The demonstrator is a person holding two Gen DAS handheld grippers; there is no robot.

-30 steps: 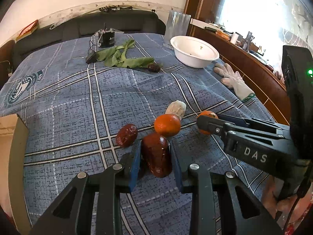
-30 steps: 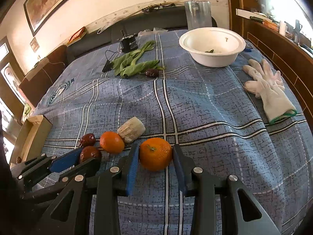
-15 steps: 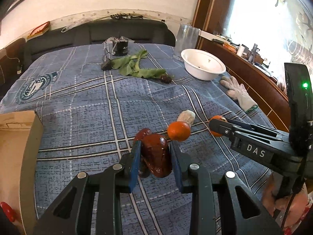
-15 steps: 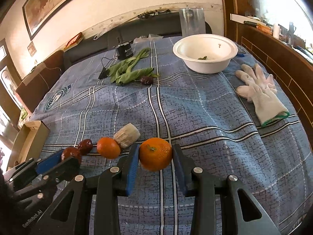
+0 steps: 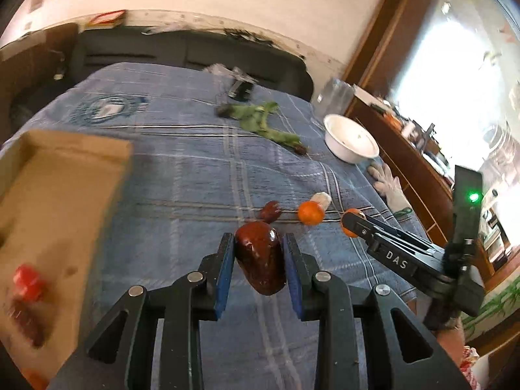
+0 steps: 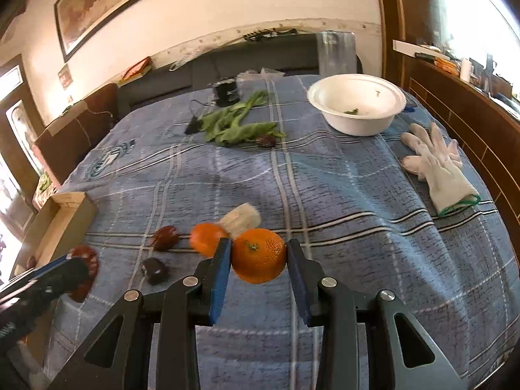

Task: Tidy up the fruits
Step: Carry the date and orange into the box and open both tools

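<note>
Above the blue checked bedspread, the left gripper was closed on a glossy dark-red date, probably light and slippery, while the right gripper clamped a round orange mandarin across its middle, likely soft.

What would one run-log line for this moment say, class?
left gripper: jaws shut on red date | right gripper: jaws shut on orange | both lifted | cardboard box at left

a glossy dark red date sits clamped between the left fingers; an orange between the right fingers.
</note>
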